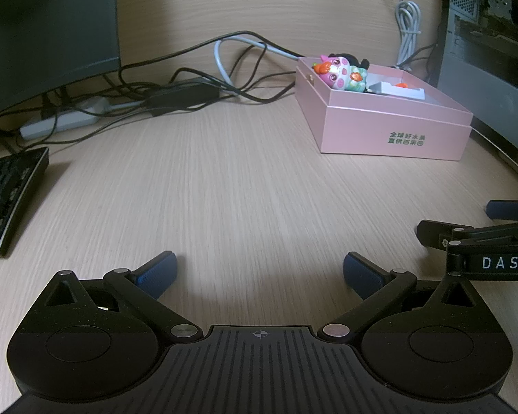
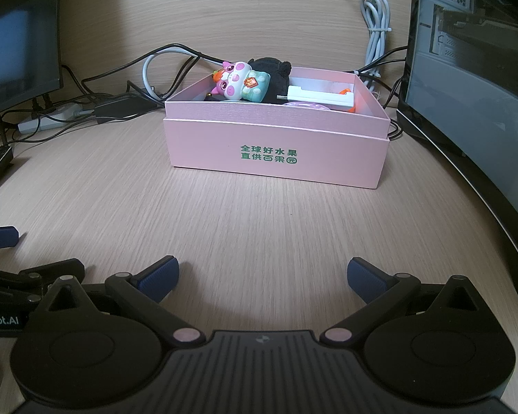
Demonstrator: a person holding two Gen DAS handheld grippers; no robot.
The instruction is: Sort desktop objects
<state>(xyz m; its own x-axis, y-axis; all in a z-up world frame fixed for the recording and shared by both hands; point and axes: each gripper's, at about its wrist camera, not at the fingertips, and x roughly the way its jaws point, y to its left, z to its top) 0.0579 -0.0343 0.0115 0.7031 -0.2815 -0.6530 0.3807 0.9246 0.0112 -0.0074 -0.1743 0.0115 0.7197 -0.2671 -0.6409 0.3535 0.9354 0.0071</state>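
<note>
Both the left gripper and right gripper hung wide and empty, so reaching into the full box risked knocking the toy out.

Office desk: monitor, keyboard, computer tower.

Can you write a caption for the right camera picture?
Open right gripper faces a pink box holding a toy figure.
</note>
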